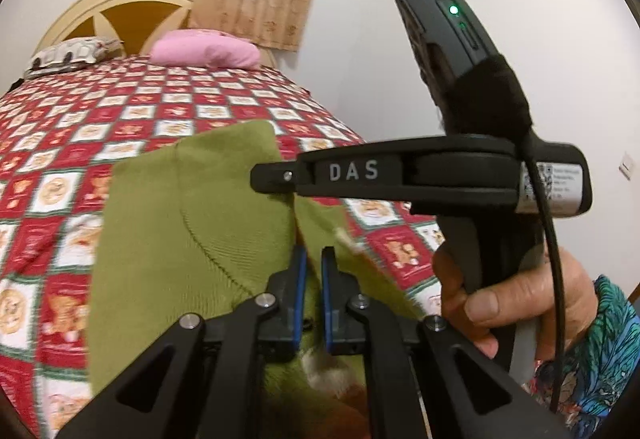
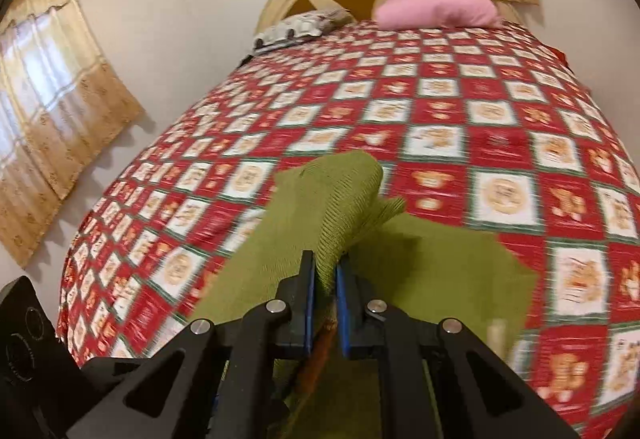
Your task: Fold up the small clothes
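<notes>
Both grippers had the green knit garment (image 2: 352, 195) pinched up off the patchwork bedspread (image 2: 460, 95), and plenty of open bed ran on toward the pink pillow (image 2: 436, 11). Right gripper (image 2: 325, 271) clamped a ribbed edge that ran away toward the headboard; left gripper (image 1: 314, 259) squeezed another fold, cloth draping down-left. Beside it, the person's right hand (image 1: 516, 299) gripped its handle.

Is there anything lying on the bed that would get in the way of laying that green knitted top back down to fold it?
Nothing visible does. Both claws, left and right, are shut on the green top, and the red checked bedspread ahead of it is bare. The pink pillow and patterned pillow lie far off by the headboard.
</notes>
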### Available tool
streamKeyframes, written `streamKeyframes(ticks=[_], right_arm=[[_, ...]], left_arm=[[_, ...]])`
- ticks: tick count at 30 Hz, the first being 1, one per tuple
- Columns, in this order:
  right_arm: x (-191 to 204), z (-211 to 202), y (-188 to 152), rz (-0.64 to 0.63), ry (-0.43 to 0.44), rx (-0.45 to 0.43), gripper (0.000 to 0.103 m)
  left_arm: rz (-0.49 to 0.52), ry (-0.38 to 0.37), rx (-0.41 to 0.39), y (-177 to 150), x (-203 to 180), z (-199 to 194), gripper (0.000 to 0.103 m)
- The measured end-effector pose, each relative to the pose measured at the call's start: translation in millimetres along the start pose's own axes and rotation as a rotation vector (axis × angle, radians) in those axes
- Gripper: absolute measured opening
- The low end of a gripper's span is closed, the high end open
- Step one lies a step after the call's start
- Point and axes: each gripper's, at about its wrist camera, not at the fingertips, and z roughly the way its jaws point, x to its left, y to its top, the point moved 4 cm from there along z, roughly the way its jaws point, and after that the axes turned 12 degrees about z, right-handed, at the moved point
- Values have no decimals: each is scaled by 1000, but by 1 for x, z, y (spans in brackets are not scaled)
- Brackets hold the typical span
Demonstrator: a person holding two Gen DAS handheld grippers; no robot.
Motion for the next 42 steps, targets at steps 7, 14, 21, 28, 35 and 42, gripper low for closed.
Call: streamKeyframes(ticks=[7,14,21,28,35,42], right_arm=[[-69,-11,-6,28,-93,39,8],[-102,2,-24,55,-133,62,6],[-120,10,-36,118,-124,48,7],[-112,-65,-58,199,-159,-114,15],[-72,-85,-110,318,61,-113,55],[-57,-30,-134,304,26,-5,55]], left_arm=[[28,-54,47,6,-43,43,8],[23,-41,118,-8,-62,77,1],[29,-83,152,-18,-60,49,7],[27,-52,89,-41,-18,-48,37],[-6,102,79,-47,21,-70,37],[-62,160,85,-57,46,-75,44]])
